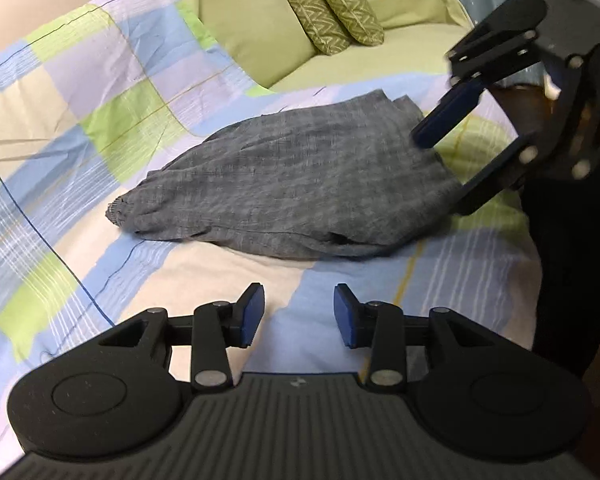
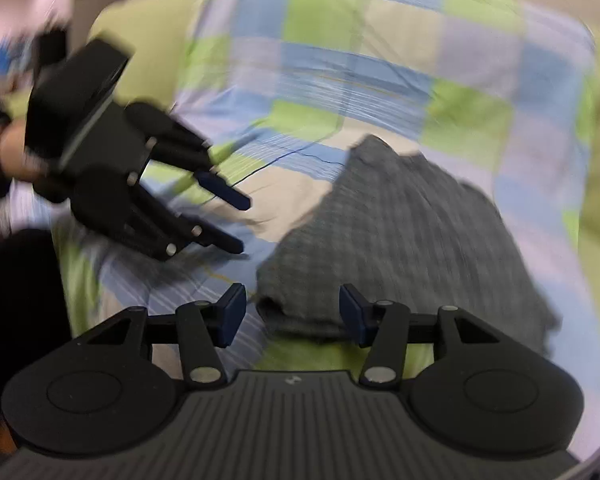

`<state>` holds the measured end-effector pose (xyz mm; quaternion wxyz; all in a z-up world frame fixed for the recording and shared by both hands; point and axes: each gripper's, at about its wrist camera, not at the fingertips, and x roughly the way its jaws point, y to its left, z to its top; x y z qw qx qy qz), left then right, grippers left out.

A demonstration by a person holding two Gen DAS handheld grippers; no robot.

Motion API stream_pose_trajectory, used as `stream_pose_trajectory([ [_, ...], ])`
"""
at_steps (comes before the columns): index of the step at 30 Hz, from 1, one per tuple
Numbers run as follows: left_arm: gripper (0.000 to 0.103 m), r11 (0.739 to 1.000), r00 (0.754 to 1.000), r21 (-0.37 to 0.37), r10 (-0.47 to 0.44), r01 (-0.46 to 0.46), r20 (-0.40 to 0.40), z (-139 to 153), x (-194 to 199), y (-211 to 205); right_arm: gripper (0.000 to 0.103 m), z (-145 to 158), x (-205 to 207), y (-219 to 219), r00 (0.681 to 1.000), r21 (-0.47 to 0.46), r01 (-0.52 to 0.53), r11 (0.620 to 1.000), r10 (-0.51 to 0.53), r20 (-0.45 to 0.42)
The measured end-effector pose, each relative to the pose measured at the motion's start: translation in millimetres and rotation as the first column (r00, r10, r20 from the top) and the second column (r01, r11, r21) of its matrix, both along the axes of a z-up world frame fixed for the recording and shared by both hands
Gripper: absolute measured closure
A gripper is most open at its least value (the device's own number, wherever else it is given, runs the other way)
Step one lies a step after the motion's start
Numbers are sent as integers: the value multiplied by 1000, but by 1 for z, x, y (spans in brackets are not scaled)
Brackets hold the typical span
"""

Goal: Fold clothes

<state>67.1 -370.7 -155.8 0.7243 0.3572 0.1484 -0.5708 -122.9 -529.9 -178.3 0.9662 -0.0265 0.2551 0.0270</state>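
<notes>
Ahead of the left gripper (image 1: 299, 316), in its own wrist view, the grey garment (image 1: 292, 188) is lying in a loose, rumpled heap on the checked bedsheet (image 1: 100, 92), well beyond the fingertips. The jaws are standing apart and holding nothing. Off to its right, the right gripper (image 1: 440, 164) is reaching in at the garment's far edge, fingers spread, the lower one looking as if it is touching the cloth. Behind the heap, two patterned cushions (image 1: 332, 8) are leaning on a green sofa (image 1: 412, 36).

Over in the right wrist view, blurred by motion, the right gripper (image 2: 292, 312) is sitting right at the near edge of the garment (image 2: 400, 240); the cloth is lying between the released jaws, which are not closing on it. To its left, the left gripper (image 2: 240, 222) is hanging above the bedsheet (image 2: 360, 64), released too, clear of the fabric.

As for progress, I'm calling this early: no flat panels, no clean creases, just a bundle. Spreading it out and every fold look to be ahead.
</notes>
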Motion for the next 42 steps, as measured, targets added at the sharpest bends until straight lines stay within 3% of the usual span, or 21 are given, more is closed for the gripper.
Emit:
stream_pose_trajectory([
  [1,57,1000,1000,-9,-5,5,-6,0,-1,1,70,1,5,3,1000,-34,-16,999,16,-10],
  [2,57,1000,1000,-21,-8,8,-16,1,-2,1,98,1,10,7,999,-98,-36,994,33,-35],
  [3,57,999,1000,-32,-10,9,-29,2,-3,1,102,2,14,8,998,-142,-42,989,36,-45],
  [6,57,998,998,-68,-23,19,-52,3,-5,0,102,14,14,-7,1000,-157,13,988,-12,9],
  [9,57,990,993,-90,-113,111,-21,3,-18,-4,102,32,9,-24,993,-114,95,989,-85,88],
  [11,57,971,973,-65,-227,229,40,2,-35,-8,102,38,8,-31,988,-88,116,989,-106,113],
  [15,54,944,929,46,-330,327,168,-8,-57,-18,102,35,7,-30,991,-91,97,991,-87,99],
  [16,54,955,946,56,-298,293,127,-7,-53,-23,102,32,8,-29,992,-92,92,991,-84,92],
  [18,51,980,979,7,-198,199,-38,-2,-38,-26,102,27,9,-26,993,-91,90,992,-83,82],
  [21,48,996,968,-45,-84,75,-236,3,-20,-23,102,22,7,-23,993,-89,93,992,-85,82],
  [25,48,996,875,-60,24,-60,-484,-1,2,-16,101,13,7,-18,997,-100,60,993,-54,63],
  [29,46,990,780,-66,60,-128,-623,-7,16,-13,101,3,8,-10,999,-130,12,991,-7,40],
  [31,46,986,749,-74,63,-147,-659,-8,20,-14,101,-2,7,-5,999,-133,-20,991,24,29],
  [32,46,986,750,-72,64,-148,-659,-9,20,-15,101,-6,8,-3,999,-142,-36,989,39,17],
  [34,46,989,788,-57,71,-133,-611,-8,18,-16,101,-11,8,1,998,-146,-60,987,60,-2],
  [36,46,990,810,-48,79,-131,-581,-7,19,-15,99,-15,8,5,997,-149,-73,986,72,-13],
  [41,46,982,824,-55,119,-179,-554,-1,31,5,74,-20,4,16,995,-153,-97,983,97,-6],
  [42,46,980,826,-59,126,-188,-550,1,33,10,74,-21,4,18,995,-155,-98,983,98,-7],
])
